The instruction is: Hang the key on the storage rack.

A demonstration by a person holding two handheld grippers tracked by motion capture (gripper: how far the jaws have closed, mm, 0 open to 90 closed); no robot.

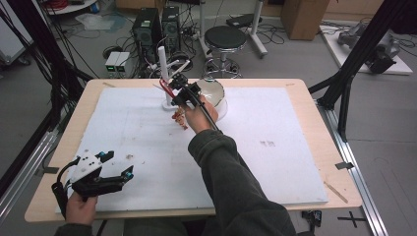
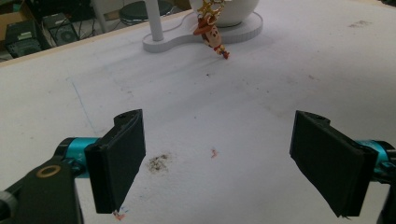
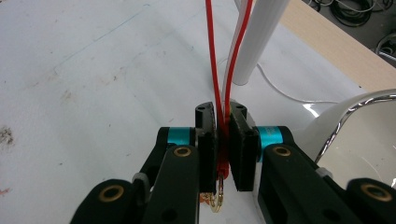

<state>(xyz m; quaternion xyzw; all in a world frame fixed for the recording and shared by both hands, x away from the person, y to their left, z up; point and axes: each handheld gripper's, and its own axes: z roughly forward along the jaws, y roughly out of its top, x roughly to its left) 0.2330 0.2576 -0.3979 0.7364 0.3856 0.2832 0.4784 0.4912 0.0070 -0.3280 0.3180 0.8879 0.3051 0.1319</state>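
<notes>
A red strap loop [image 3: 211,56] rises beside the white post [image 3: 257,42] of a small stand [image 1: 168,103]. My right gripper [image 3: 223,133] is shut on the loop's lower end, with gold rings [image 3: 215,201] hanging under the jaws. In the high view the right gripper [image 1: 172,91] is held over the stand base, and a small brown and red figurine [image 1: 179,118] dangles below it. The left gripper view shows that figurine [image 2: 214,35] hanging in front of the stand base [image 2: 173,43]. My left gripper [image 1: 118,163] stands open over the mat at the front left, nothing between its pads [image 2: 116,156].
A round mirror [image 1: 215,92] on a white base stands just right of the post, behind my right hand. A white mat [image 1: 275,123] covers the wooden table [image 1: 295,84]. Small dirt marks [image 2: 159,162] dot the mat. A stool [image 1: 224,38] and computers stand beyond the far edge.
</notes>
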